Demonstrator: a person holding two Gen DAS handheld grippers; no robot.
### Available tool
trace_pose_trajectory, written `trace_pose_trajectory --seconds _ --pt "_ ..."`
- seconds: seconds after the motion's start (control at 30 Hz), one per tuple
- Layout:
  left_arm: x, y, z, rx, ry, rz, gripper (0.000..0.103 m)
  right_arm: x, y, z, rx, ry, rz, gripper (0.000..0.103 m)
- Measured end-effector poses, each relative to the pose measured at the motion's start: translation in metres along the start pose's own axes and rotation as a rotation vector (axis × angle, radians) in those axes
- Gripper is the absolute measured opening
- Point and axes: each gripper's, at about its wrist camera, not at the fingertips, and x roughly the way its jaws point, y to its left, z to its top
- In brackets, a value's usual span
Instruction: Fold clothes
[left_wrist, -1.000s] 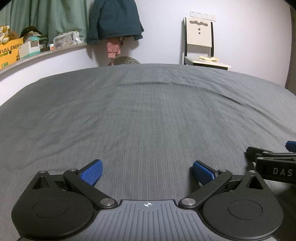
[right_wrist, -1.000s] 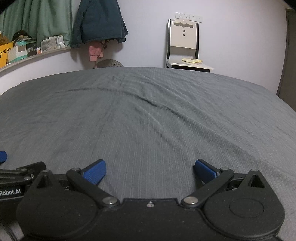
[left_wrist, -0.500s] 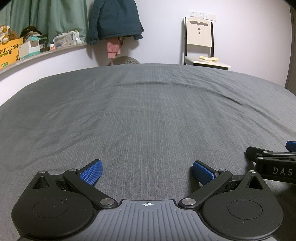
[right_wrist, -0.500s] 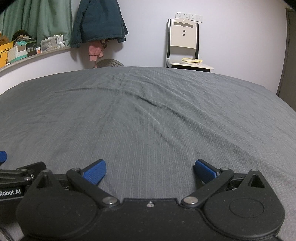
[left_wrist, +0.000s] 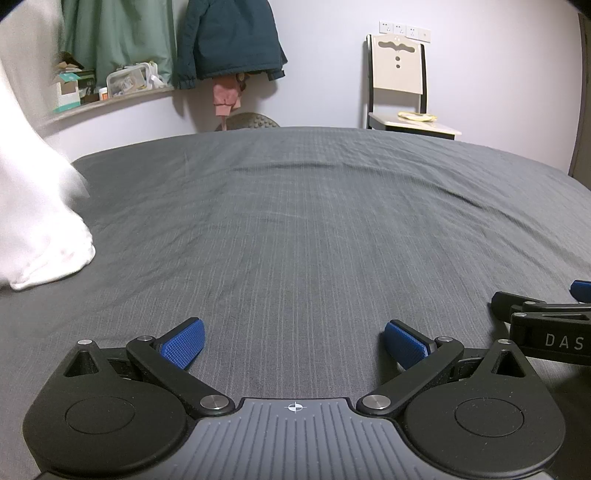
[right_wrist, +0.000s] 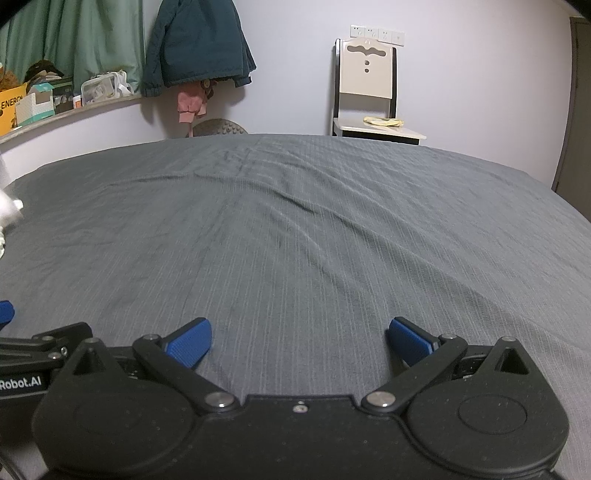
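A: Where is the garment?

B: A white cloth (left_wrist: 40, 206) shows at the far left edge of the left wrist view, blurred, its lower end touching the grey bed (left_wrist: 314, 221). The right wrist view catches only a sliver of it. Nothing else lies on the bed.

A: And the grippers?

B: The left gripper (left_wrist: 293, 341) and the right gripper (right_wrist: 297, 341) sit low over the bed near its front edge, just beside each other, both with jaws spread wide and holding nothing.

A: So how should the step go?

B: The cloth probably needs to be laid flat in the middle of the bed first (folding looks not yet begun). Each gripper would best take a separate corner or edge, pinching only one layer, and avoid catching the bedsheet, which has loose wrinkles.

A: Anything in the way?

B: No. The chair (left_wrist: 400, 77), the hanging jacket (left_wrist: 229, 40) and the cluttered shelf (left_wrist: 110, 101) stand well apart, beyond the bed.
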Motion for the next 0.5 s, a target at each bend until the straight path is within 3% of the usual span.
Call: trace_pose_trajectory --seconds 0.4,0.5 --pt "-0.002 0.004 0.003 -0.013 -0.005 0.004 0.103 0.000 -0.002 -0.001 0.000 -0.004 0.002 0.103" --pt "-0.012 0.013 0.003 -0.018 -0.006 0.088 0.103 0.001 -0.003 -0.002 0.000 -0.005 0.002 0.103"
